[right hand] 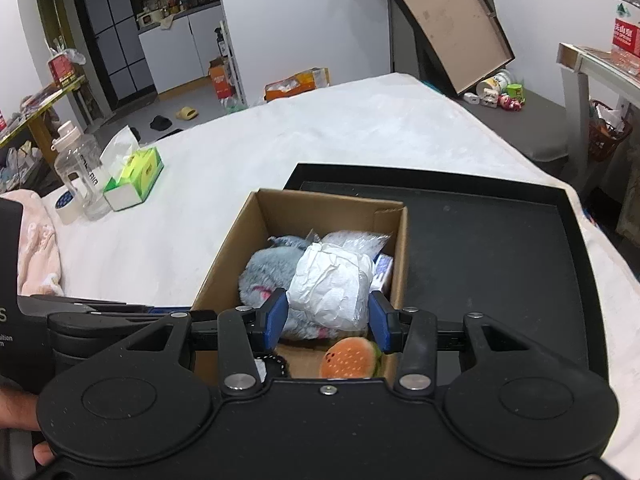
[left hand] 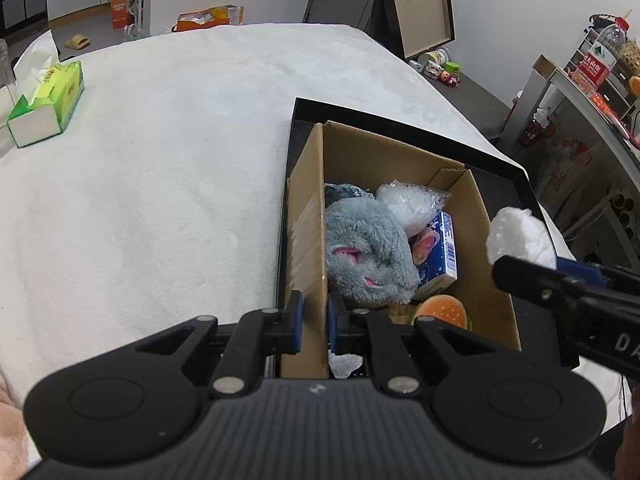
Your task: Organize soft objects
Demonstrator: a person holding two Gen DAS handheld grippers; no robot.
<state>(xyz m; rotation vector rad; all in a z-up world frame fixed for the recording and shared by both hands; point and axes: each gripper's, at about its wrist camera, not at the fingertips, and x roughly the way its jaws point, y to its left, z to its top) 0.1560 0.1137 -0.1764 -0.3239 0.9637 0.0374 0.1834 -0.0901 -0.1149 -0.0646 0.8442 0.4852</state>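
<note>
Now the cardboard box [right hand: 320, 216] sits on the black tray [right hand: 500, 240]. Left claw [left hand: 315, 322] pinches the box wall to keep it steady. Right claw [right hand: 326, 322] squeezes a white soft bundle [right hand: 330, 284] above the box, ready to drop in.

Cardboard box [right hand: 224, 264], open-topped, stands at the left edge of a black tray [right hand: 500, 240]. Inside: grey plush [left hand: 368, 252] against the left wall, clear bag [left hand: 408, 202] toward the far wall, blue carton [left hand: 440, 256], burger plush [right hand: 350, 358] at the near end. White crumpled wad [right hand: 330, 286] held above the box.
</note>
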